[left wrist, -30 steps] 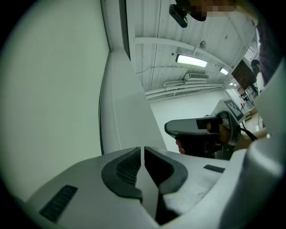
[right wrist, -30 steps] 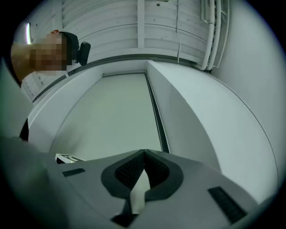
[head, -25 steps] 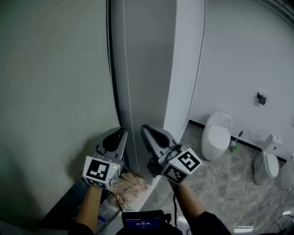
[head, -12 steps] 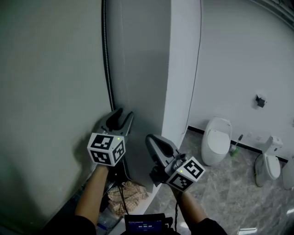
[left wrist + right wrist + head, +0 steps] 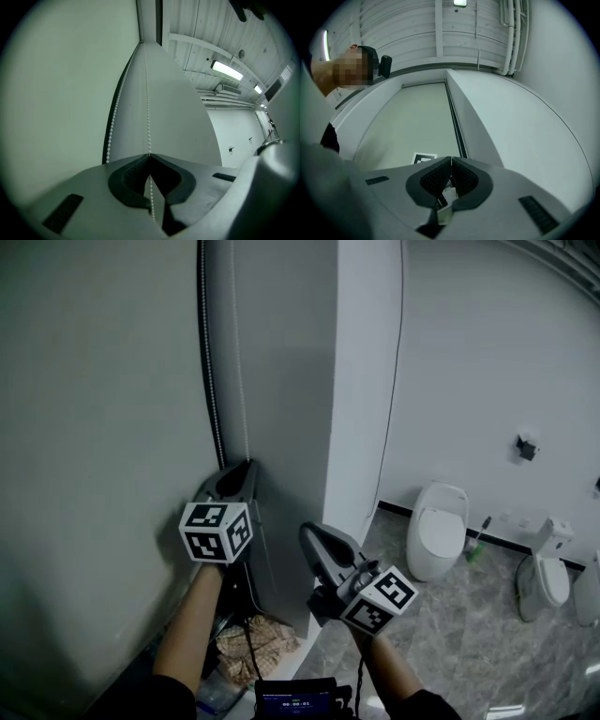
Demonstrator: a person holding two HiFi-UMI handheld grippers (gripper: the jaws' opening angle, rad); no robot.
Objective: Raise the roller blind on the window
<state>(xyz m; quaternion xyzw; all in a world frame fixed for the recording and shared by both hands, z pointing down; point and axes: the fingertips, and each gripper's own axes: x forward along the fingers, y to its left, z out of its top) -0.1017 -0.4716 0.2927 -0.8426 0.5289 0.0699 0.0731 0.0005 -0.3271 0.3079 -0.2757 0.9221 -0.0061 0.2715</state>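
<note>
The grey roller blind [image 5: 103,427] hangs at the left, down over the window. Beside its dark side rail [image 5: 208,362] runs a white bead chain [image 5: 240,381]. My left gripper [image 5: 247,465] points up along the chain. In the left gripper view its jaws [image 5: 149,155] have just been closing and now pinch one strand of the bead chain [image 5: 148,117]; a second strand [image 5: 115,117] hangs free to the left. My right gripper [image 5: 306,529] hovers lower right, apart from the chain, shut with nothing between its tips [image 5: 451,158].
A white wall column [image 5: 361,381] stands right of the chain. Two toilets [image 5: 436,531] [image 5: 547,568] and a toilet brush [image 5: 478,535] sit on the marble floor at the right. A crumpled cloth [image 5: 248,643] lies below my hands.
My left gripper rose along the chain, opened its jaws on the way, and has closed on the chain higher up. The right gripper sank slightly.
</note>
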